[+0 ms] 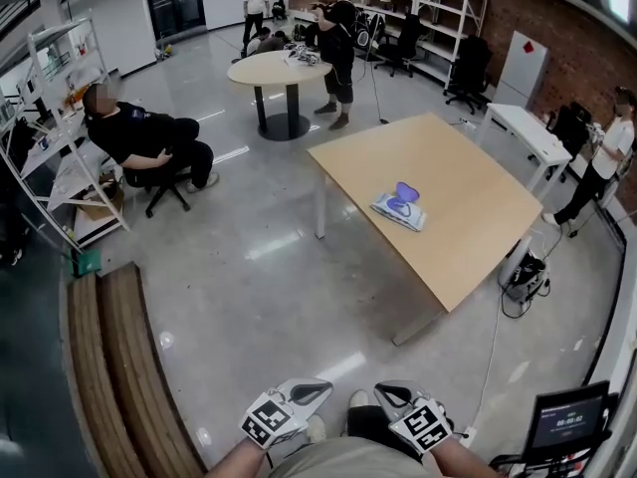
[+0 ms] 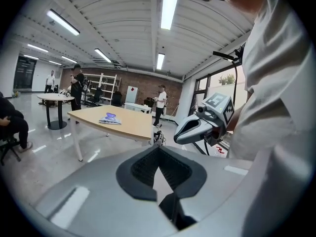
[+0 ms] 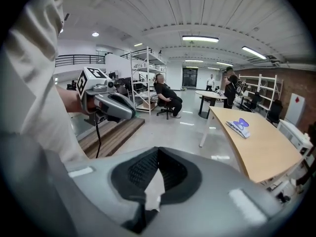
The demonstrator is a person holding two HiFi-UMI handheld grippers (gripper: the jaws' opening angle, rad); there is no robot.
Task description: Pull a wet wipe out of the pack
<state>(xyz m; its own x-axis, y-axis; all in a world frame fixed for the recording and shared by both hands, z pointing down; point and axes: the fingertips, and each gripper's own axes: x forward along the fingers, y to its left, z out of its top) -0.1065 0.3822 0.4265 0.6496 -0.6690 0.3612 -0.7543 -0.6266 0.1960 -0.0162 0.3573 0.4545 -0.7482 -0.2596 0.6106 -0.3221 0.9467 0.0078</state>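
The wet wipe pack, pale with a purple lid, lies flat on the light wooden table. It also shows far off in the left gripper view and in the right gripper view. Both grippers are held low and close to the person's body, well short of the table. My left gripper has its dark pads meeting, with nothing between them. My right gripper is shut too; only a pale sliver shows in the notch between its pads. Each gripper shows in the other's view, the right one and the left one.
Grey polished floor lies between me and the table. A wooden platform runs along the left and a small monitor stands at the lower right. A seated person, a round table with people standing by it, shelving and a white desk lie beyond.
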